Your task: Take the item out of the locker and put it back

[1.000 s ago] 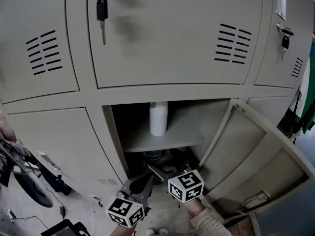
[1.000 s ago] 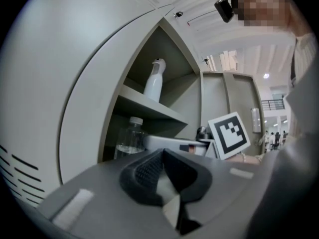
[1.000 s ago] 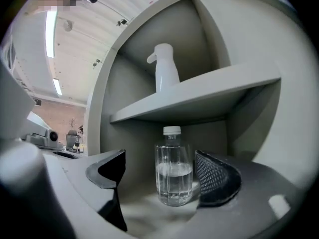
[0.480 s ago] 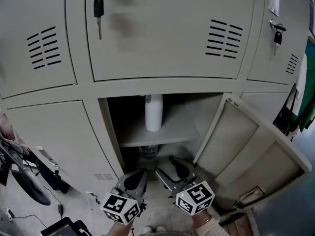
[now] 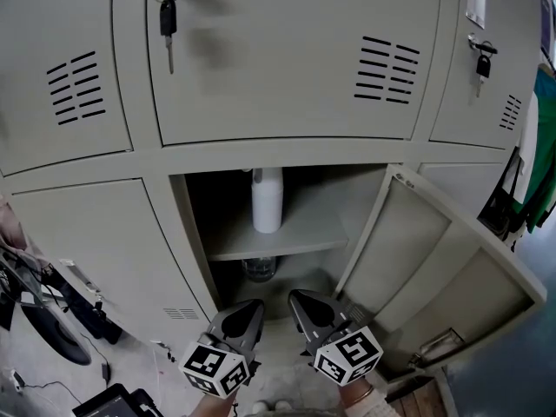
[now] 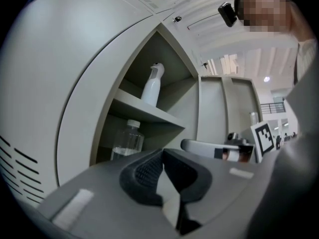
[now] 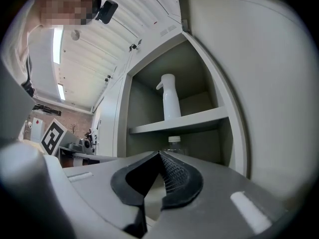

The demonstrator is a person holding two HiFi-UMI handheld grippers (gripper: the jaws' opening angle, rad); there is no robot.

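My right gripper (image 5: pixel 295 297) has drawn back, nearer to me, out of the locker (image 5: pixel 165 224), its jaws just closing together on nothing, so the clear bottle (image 5: pixel 259 268) left standing under the shelf (image 5: pixel 304 233) looks put back, while my left gripper (image 5: pixel 254 306) is likewise closed and empty.

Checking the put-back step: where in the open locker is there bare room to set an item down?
The shelf is bare right of the white spray bottle, up to the locker's side wall; left of it the strip is narrower. Under the shelf, the clear bottle crowds the left; right of it looks bare.
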